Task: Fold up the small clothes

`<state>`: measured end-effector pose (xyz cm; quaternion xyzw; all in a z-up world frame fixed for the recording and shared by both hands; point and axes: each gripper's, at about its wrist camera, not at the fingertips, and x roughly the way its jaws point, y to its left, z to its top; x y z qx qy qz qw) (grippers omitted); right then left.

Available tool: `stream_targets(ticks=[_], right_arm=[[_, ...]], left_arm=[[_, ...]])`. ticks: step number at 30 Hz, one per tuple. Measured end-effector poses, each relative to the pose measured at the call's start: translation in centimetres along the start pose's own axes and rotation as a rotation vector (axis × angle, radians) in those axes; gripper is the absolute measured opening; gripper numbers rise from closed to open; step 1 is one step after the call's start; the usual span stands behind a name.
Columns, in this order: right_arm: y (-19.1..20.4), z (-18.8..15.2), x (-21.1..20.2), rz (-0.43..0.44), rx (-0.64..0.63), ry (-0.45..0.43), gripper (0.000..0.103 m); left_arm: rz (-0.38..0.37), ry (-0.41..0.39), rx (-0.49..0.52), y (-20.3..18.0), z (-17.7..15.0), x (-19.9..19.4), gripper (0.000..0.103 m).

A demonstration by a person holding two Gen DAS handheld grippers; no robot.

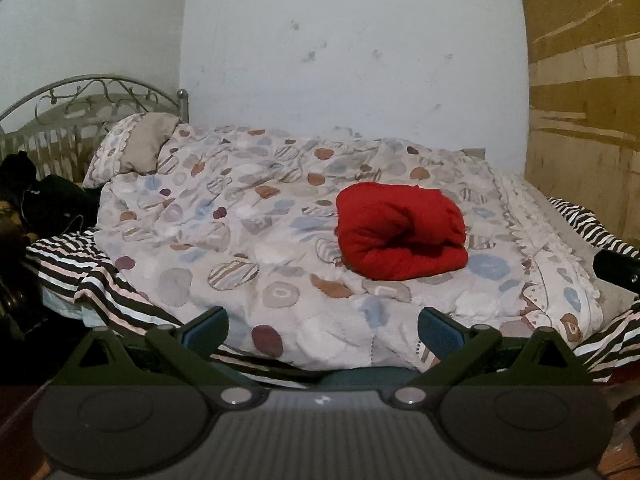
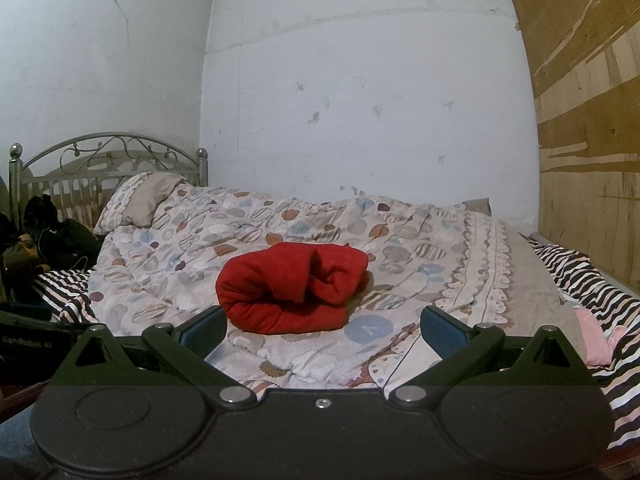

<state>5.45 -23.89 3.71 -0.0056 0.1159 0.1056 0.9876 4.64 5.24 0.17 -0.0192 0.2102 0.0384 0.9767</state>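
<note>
Both tools gape wide and hold nothing: left tool (image 1: 322, 330) hangs over the near edge of the bed, right tool (image 2: 323, 328) just short of the red garment (image 2: 294, 286). From left: metal headboard (image 2: 108, 156), pillow (image 2: 140, 200), then the patterned duvet (image 2: 200, 240) with the garment lying folded in a bundle on its middle, striped sheet (image 2: 580, 276) at far right

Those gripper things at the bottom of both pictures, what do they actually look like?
Both look alike. The left gripper and the right gripper each have a wide dark grey body with two round discs, silver pivot pins, and black angled link arms ending in two fingers with blue ribbed pads. The left body is ribbed with a small white mark. No cables, hands or sleeves show.
</note>
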Motion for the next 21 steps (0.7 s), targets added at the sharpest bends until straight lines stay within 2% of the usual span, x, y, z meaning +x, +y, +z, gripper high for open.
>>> stream_targets(ticks=[21], right_arm=[[-0.01,-0.01,0.01,0.002,0.001,0.004,0.103]], left_arm=[[-0.032,0.018,-0.023,0.05,0.28,0.31,0.103]])
